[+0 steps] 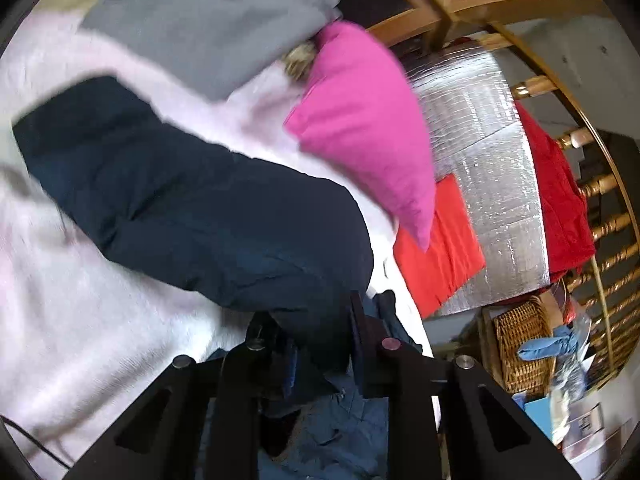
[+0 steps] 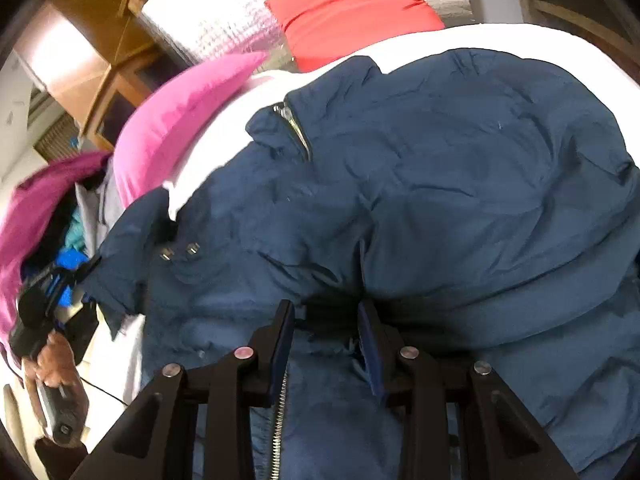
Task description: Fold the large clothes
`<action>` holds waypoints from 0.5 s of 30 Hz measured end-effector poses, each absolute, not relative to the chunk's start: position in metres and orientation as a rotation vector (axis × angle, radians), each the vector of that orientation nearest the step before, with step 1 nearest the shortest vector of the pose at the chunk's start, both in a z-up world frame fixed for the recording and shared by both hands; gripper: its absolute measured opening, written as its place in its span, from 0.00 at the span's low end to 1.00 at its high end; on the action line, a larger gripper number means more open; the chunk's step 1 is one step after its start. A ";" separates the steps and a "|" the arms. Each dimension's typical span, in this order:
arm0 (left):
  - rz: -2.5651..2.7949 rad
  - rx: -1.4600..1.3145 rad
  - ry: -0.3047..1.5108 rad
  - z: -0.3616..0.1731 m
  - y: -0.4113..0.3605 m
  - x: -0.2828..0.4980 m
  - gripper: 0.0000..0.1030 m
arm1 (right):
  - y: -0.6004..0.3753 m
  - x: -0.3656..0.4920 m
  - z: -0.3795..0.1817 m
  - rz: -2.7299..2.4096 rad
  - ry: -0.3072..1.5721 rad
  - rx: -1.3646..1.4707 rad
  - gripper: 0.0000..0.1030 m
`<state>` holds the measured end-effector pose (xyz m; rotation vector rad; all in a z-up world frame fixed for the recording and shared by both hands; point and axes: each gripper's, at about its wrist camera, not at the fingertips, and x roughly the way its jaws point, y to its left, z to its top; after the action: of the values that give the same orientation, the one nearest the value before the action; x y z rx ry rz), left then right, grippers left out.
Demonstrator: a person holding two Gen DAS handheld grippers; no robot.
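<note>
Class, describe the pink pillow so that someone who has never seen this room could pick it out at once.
Start at the bed covered by a pale pink fleecy blanket, where a dark navy padded jacket lies spread. Beyond the jacket's collar sits the plump bright pink fabric pillow. Unlike the flat red cushion beside it, it is magenta and puffy, ending in a pointed corner.

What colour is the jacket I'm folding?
Navy blue, with a silver zipper; the jacket shows best in the right wrist view.

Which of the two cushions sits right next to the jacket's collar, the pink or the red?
The pink cushion, just left of the navy jacket's collar. The red cushion lies farther back, against the silver quilted pad.
</note>
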<state>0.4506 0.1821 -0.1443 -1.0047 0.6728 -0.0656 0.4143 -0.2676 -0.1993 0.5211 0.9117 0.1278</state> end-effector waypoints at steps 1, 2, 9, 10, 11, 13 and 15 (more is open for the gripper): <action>-0.059 -0.974 0.663 -0.136 0.181 0.448 0.22 | -0.267 0.413 -0.197 0.138 0.896 0.529 0.36; -0.056 -0.952 0.662 -0.132 0.180 0.446 0.22 | -0.266 0.413 -0.194 0.150 0.879 0.530 0.36; -0.086 -0.798 0.692 -0.121 0.150 0.445 0.20 | -0.238 0.412 -0.189 0.214 0.871 0.490 0.36; -0.088 -0.785 0.707 -0.126 0.146 0.447 0.20 | -0.236 0.415 -0.193 0.203 0.894 0.475 0.36; -0.089 -0.771 0.739 -0.133 0.140 0.449 0.20 | -0.233 0.417 -0.199 0.192 0.920 0.461 0.36; -0.079 -0.768 0.811 -0.149 0.131 0.456 0.22 | -0.233 0.418 -0.200 0.190 0.922 0.466 0.36; -0.076 -0.822 0.884 -0.168 0.129 0.460 0.29 | -0.236 0.418 -0.200 0.192 0.927 0.486 0.36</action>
<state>0.4600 0.1292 -0.1682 -0.8222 0.8836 -0.0763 0.4183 -0.2363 -0.1996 0.4858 0.9269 0.1923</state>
